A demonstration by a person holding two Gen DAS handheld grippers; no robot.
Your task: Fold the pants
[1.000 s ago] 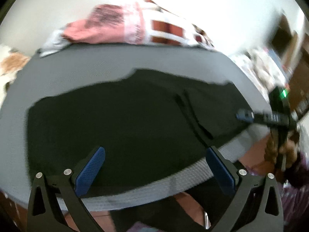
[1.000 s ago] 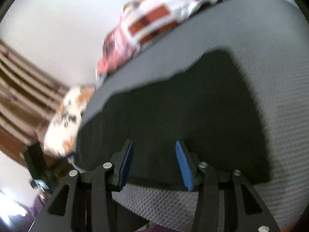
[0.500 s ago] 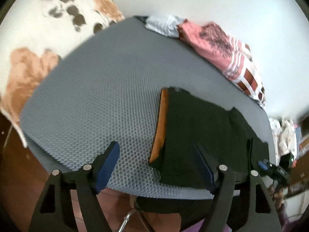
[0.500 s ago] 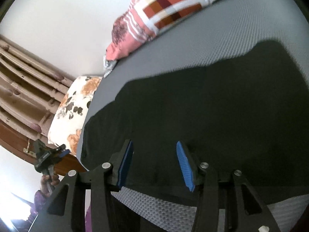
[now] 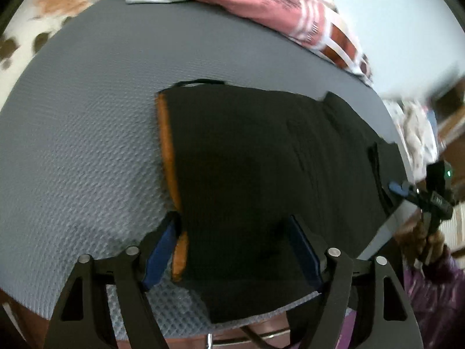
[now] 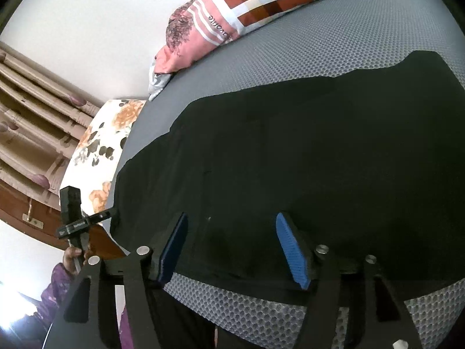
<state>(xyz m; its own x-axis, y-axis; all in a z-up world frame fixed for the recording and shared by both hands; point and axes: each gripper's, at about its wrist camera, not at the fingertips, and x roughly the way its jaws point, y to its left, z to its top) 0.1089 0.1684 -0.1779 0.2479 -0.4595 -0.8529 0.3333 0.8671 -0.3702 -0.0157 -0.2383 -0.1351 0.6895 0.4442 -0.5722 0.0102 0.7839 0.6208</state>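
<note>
Pants (image 5: 261, 157), black with an orange waistband (image 5: 167, 145), lie flat on the grey mat (image 5: 87, 131). The left gripper (image 5: 232, 250) hangs released over the waistband's near corner; the right gripper (image 6: 232, 247) is likewise spread apart above the near edge. Pink clothes (image 6: 203, 35) sit at the mat's far side.

left tool (image 5: 232, 250): black frame, blue ribbed pads, silver screws | right tool (image 6: 232, 247): same | purple sleeves

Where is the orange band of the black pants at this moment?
In the left wrist view, the orange band runs along the left edge of the black pants, on the grey mat, just ahead of the left gripper.
</note>
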